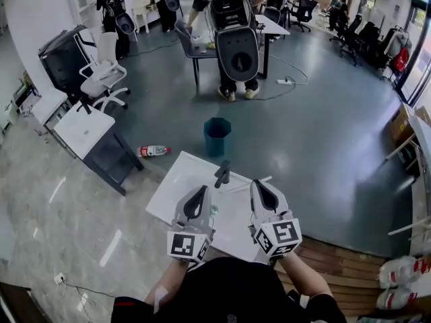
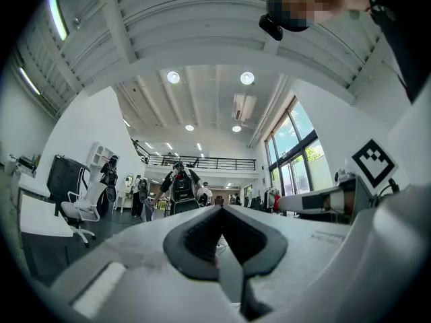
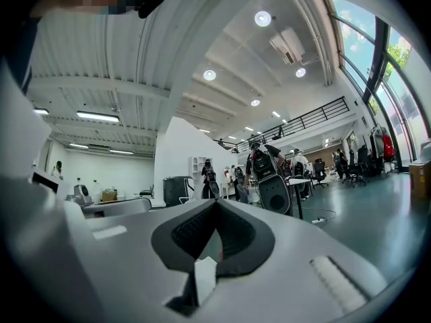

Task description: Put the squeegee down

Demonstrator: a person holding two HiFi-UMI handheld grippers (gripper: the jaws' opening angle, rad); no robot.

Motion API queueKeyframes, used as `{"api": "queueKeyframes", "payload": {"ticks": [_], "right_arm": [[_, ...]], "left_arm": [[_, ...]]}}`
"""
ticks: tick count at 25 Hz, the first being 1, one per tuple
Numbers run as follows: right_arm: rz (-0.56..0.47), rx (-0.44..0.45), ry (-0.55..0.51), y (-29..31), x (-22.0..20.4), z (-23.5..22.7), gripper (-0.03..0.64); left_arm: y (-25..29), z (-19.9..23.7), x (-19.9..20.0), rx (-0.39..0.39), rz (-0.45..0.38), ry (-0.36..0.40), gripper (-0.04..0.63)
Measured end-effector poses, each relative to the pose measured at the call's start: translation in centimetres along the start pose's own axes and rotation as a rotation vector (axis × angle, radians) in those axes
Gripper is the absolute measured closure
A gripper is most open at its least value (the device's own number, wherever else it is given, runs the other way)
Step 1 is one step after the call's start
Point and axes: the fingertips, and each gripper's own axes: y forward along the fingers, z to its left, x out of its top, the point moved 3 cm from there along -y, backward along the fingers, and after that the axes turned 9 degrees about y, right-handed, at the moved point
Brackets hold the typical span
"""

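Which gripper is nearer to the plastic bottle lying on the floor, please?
Left. The left gripper hangs over the white table on its left side, toward the bottle; the right gripper is farther right, beyond it.

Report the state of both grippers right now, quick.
Left gripper: closed, jaw tips together, holding nothing.
Right gripper: closed, jaw tips together, holding nothing.
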Motion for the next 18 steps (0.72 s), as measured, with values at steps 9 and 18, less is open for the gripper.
{"api": "queueKeyframes", "payload": {"ticks": [9,18], "right_arm": [[0.024,0.007,0.011,0.0,-0.6,-0.2,0.615],[0.035,0.021,0.012,0.3,-1.0,-0.6,0.615]], "left_arm": [[-0.4,-0.1,-0.9,0.02,0.028,-0.01,0.594],[0.1,-0.6,-1.1,0.016,0.018,-0.012,0.594]]}}
